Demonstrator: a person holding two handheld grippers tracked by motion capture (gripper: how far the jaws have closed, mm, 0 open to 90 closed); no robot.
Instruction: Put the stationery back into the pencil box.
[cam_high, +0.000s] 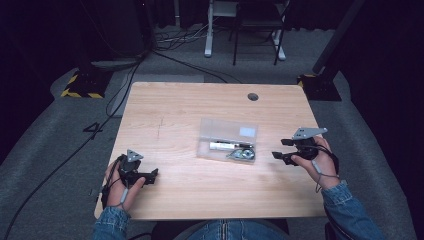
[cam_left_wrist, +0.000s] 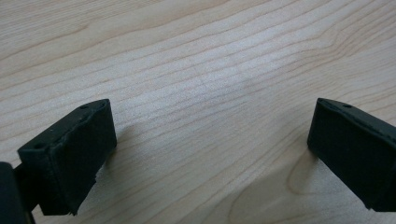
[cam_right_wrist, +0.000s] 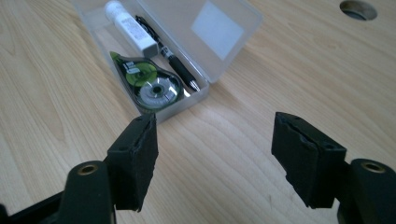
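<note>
Right tool (cam_right_wrist: 215, 158) jaws apart, clear case (cam_right_wrist: 196, 100) just ahead.

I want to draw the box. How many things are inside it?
3 in the clear box: a white tube at the far end, a black pen beside the lid, a green tape roller nearest the right tongs. More may hide underneath.

Right gripper (cam_right_wrist: 215, 158) gapes wide, empty, near clear case (cam_right_wrist: 224, 56) holding correction tape (cam_right_wrist: 149, 84).
</note>
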